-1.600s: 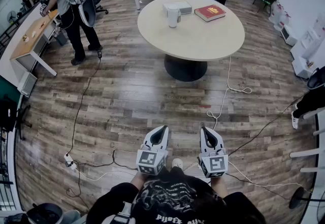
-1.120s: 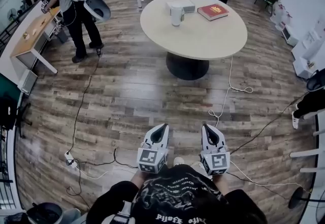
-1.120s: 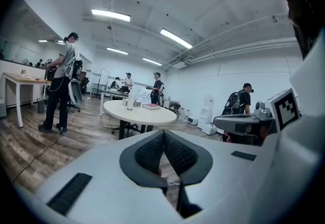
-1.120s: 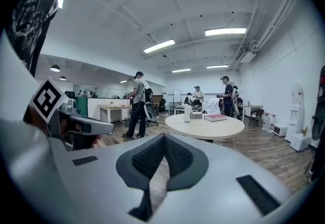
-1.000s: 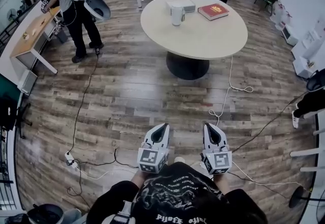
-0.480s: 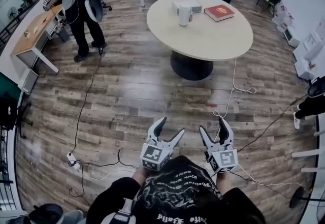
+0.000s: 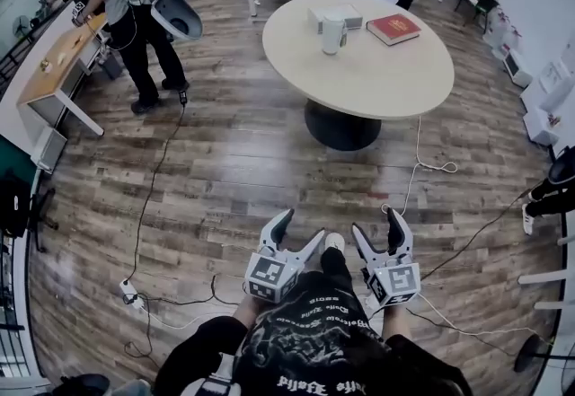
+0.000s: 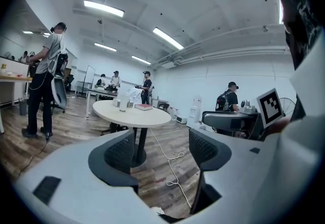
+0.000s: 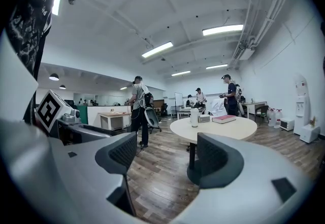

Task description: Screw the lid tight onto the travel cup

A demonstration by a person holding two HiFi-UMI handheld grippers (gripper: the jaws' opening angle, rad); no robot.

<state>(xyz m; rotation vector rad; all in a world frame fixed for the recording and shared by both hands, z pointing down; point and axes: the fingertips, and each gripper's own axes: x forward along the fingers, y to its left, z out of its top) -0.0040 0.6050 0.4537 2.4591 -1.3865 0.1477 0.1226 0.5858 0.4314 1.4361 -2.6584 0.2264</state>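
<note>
Glossy, streaked wood-plank floor (image 7: 225,152) across the frame. Upper right: smooth matt beige tabletop (image 7: 386,71), pale matt travel cup (image 7: 333,33), red hard-covered book (image 7: 393,28). Lower centre: smooth pale plastic left gripper (image 7: 303,225) and right gripper (image 7: 377,224), with dark ribbed pads (image 8: 121,153).

Round table (image 7: 377,80) stood well ahead of right gripper (image 7: 376,224); carried travel cup (image 7: 333,33), red book (image 7: 393,28), white box (image 7: 350,15) beyond cup.

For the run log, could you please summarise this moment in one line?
left gripper: just opened, empty; right gripper: just opened, empty; travel cup: on round table, untouched
</note>
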